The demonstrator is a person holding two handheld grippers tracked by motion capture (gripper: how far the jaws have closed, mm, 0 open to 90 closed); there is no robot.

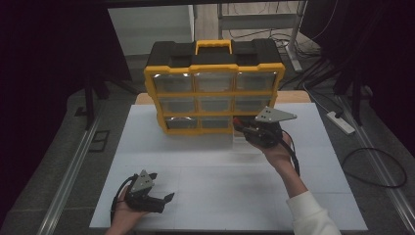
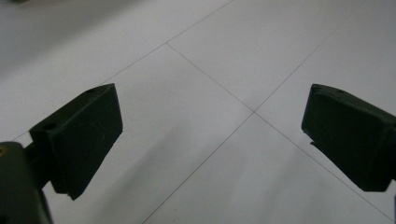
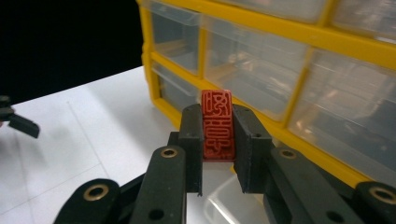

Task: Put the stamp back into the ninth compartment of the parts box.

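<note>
A small red block with carved characters on its face [image 3: 217,126] stands upright between my right gripper's [image 3: 217,114] jaws, which are shut on it. In the high view the right gripper [image 1: 241,127] is low in front of the bottom right corner of a yellow and black drawer cabinet [image 1: 214,93] with clear drawers [image 3: 252,60]. A clear drawer [image 3: 229,196] looks pulled out just under the jaws. My left gripper [image 1: 161,187] rests low over the white table [image 1: 220,171] at the front left, jaws wide open [image 2: 212,126] with nothing between them.
The cabinet stands at the table's far middle, with a yellow carry handle [image 1: 213,46] on top. The other gripper's jaw [image 3: 21,123] shows at the left edge of the right gripper view. Cables and a power strip [image 1: 341,122] lie on the floor to the right.
</note>
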